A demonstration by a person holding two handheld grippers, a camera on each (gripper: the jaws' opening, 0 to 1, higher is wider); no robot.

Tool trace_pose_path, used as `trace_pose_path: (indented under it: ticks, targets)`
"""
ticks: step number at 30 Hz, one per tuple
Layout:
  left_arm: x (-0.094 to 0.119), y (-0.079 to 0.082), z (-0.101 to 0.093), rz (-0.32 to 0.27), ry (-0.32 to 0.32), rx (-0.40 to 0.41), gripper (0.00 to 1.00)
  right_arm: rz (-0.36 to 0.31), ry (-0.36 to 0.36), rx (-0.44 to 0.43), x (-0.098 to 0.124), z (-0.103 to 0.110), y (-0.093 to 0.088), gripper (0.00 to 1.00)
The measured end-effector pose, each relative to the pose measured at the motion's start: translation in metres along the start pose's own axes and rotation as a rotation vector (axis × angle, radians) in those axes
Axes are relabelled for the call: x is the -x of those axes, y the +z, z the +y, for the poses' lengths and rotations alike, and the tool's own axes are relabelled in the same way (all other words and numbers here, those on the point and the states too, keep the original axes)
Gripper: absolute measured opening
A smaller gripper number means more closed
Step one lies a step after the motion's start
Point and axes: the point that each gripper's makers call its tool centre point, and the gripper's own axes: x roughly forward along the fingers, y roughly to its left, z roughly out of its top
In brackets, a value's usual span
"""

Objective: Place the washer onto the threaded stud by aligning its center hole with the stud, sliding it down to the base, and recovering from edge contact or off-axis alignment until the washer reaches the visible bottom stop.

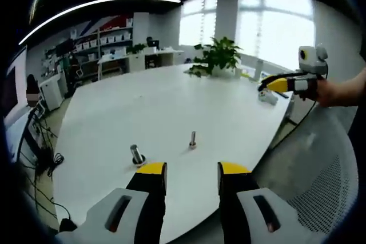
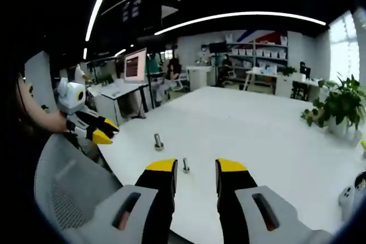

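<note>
Two upright metal pieces stand on the white table [image 1: 171, 101]. The thicker stud [image 1: 137, 154] has a flat dark ring at its foot; whether that ring is the washer is unclear. A slimmer stud [image 1: 193, 139] stands to its right. My left gripper [image 1: 193, 170] is open and holds nothing, short of both studs. In the right gripper view the thicker stud [image 2: 158, 141] and the slimmer stud [image 2: 185, 165] lie beyond my right gripper [image 2: 196, 167], which is open with nothing held. Each gripper appears in the other's view: the right gripper [image 1: 278, 84] in a hand, and the left gripper [image 2: 98, 130].
A grey mesh chair back [image 1: 320, 181] is close by at the table's near edge; the chair back [image 2: 68, 198] is low in the right gripper view as well. A potted plant [image 1: 218, 56] and a small white device [image 1: 267, 96] sit at the far side. Shelves and desks line the room.
</note>
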Motion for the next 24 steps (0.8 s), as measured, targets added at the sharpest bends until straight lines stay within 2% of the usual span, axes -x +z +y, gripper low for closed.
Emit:
trace_pose_path:
  ticks: [3,6,7,12,15,18,21,22,24]
  targets:
    - [0.002,0.005,0.003,-0.029,0.016,0.012,0.34,-0.037,-0.003,0.008,-0.001,0.001,0.004,0.31]
    - [0.004,0.007,0.006,-0.042,0.036,0.006,0.34,-0.014,-0.005,0.028,-0.004,0.002,-0.001,0.35]
    - [0.004,0.007,0.008,-0.039,0.049,-0.003,0.34,-0.025,-0.011,0.045,-0.003,0.002,0.0,0.37]
    - [0.008,0.01,0.013,-0.055,0.087,-0.007,0.34,-0.026,-0.006,0.031,-0.003,0.002,-0.001,0.37]
    - [0.008,0.011,0.015,-0.062,0.096,-0.008,0.34,-0.072,-0.022,0.025,0.0,-0.001,0.007,0.37]
    - [0.008,0.011,0.015,-0.064,0.096,-0.005,0.34,-0.08,-0.042,0.01,0.001,-0.007,0.007,0.37]
    - [0.008,0.01,0.017,-0.06,0.105,-0.006,0.34,-0.056,-0.049,-0.008,0.0,-0.01,0.004,0.36]
    - [0.009,0.009,0.017,-0.057,0.11,-0.004,0.34,-0.03,-0.055,0.004,-0.001,-0.01,-0.001,0.36]
    - [0.01,0.009,0.019,-0.061,0.116,0.002,0.34,-0.023,-0.058,0.032,0.0,-0.009,-0.002,0.36]
